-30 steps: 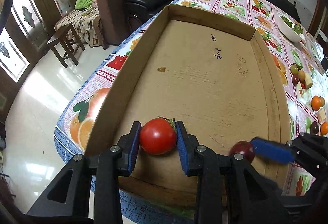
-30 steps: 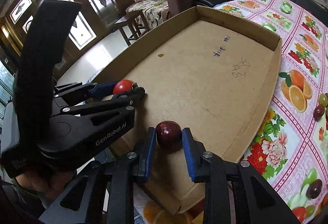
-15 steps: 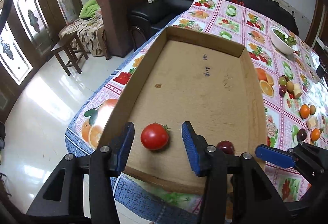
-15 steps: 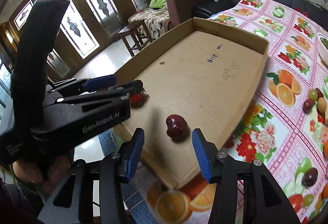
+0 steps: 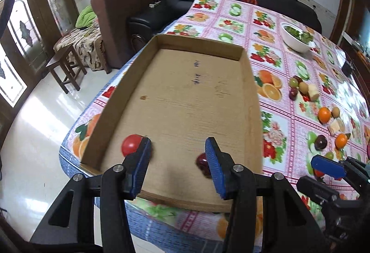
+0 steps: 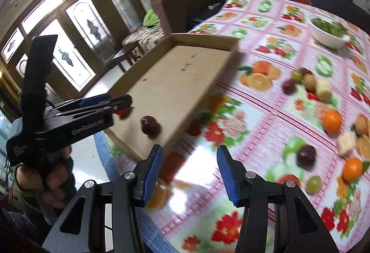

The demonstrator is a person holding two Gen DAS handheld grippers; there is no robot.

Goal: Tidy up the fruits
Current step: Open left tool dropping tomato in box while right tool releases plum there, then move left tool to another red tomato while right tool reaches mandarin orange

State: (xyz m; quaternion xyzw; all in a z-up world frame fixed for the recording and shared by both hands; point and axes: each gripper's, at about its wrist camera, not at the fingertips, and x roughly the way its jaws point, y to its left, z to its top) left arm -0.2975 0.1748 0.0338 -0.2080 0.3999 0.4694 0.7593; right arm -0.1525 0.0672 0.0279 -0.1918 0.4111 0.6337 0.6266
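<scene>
fruit is split between two places; a tomato (image 5: pixel 130 144) and a dark red plum (image 5: pixel 202 163) are seen on the floor of the box (image 5: pixel 185 100), both near its front wall, the tomato toward the left wall and the plum toward the right; the remaining fruit (image 6: pixel 332 120) is scattered on the patterned cloth (image 5: pixel 272 21) to the right of the box; the left claw (image 5: pixel 178 166) is held wide open over the box's front edge with nothing gripped, its blue pads partly hiding both fruits; the right claw (image 6: pixel 189 173) is likewise spread wide and empty, held over the cloth just outside the box's near right corner; a white bowl (image 5: pixel 297 37) of greens is seen at the far end; the right view is blurred
</scene>
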